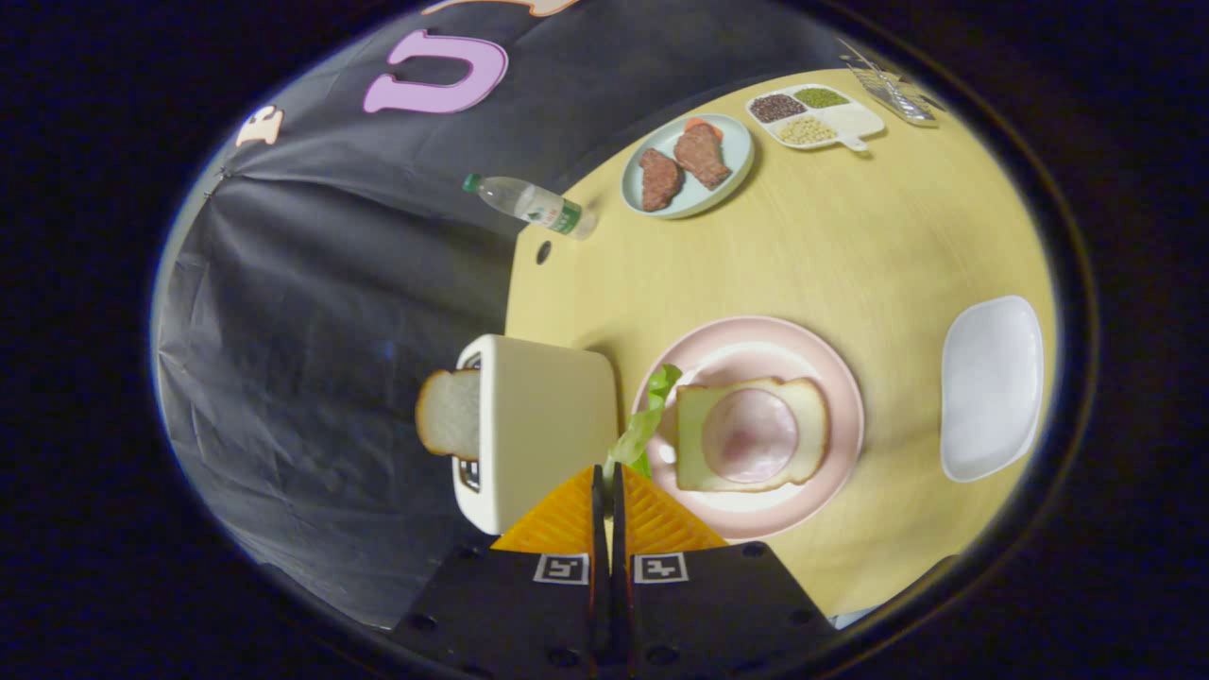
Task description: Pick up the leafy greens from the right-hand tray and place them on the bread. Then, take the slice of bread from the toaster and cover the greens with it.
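- Carrying the leafy greens [644, 423] looks to be the step in hand: the gripper [605, 486] has its fingers pressed nearly together, with the stem of the greens caught between the tips and the leaves reaching forward past them.
- The greens hang over the near rim of the pink plate [831, 378], just beside the bread [699, 420] that lies on it, and between that bread and the toaster [538, 416].
- The bread on the plate carries a round slice of ham [751, 434]; the greens do not yet lie on it.
- A second slice of bread [449, 414] stands in the toaster slot, untouched, so the covering step is not yet begun.
- The white tray [992, 387] sits on the desk [850, 246] well beyond the plate and looks bare, which fits the greens being already lifted out.
- Further off stand a plate with pieces of meat [685, 165], a divided dish of beans [814, 115] and a water bottle [529, 203] lying at the desk edge.
- The next move, as I judge it, calls for shifting the greens sideways over the ham, lowering them, and then parting the fingers so the leaves drop flat on the bread and do not trail off the plate.
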Tool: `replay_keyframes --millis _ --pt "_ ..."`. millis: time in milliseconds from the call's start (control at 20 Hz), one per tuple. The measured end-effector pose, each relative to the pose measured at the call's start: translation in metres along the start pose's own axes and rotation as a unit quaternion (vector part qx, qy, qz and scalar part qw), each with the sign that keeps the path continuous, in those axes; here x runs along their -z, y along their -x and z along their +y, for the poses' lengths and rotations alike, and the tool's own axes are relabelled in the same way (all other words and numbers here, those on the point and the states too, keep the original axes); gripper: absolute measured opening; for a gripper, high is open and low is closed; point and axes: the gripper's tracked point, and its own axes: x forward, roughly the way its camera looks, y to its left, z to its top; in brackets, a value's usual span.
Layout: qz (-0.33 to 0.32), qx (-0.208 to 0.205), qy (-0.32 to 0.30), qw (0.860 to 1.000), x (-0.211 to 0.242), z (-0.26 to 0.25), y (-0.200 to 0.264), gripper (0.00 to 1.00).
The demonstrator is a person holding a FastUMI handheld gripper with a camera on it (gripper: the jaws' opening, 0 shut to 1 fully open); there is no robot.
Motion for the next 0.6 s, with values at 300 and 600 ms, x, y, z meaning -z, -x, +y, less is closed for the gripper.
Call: replay_keyframes --millis 300,600 --pt "-0.001 0.105 0.021 0.994 -0.007 -0.073 -0.008 0.04" --pt "0.025 0.15 0.042 0.987 0.003 -0.099 -0.013 0.04"
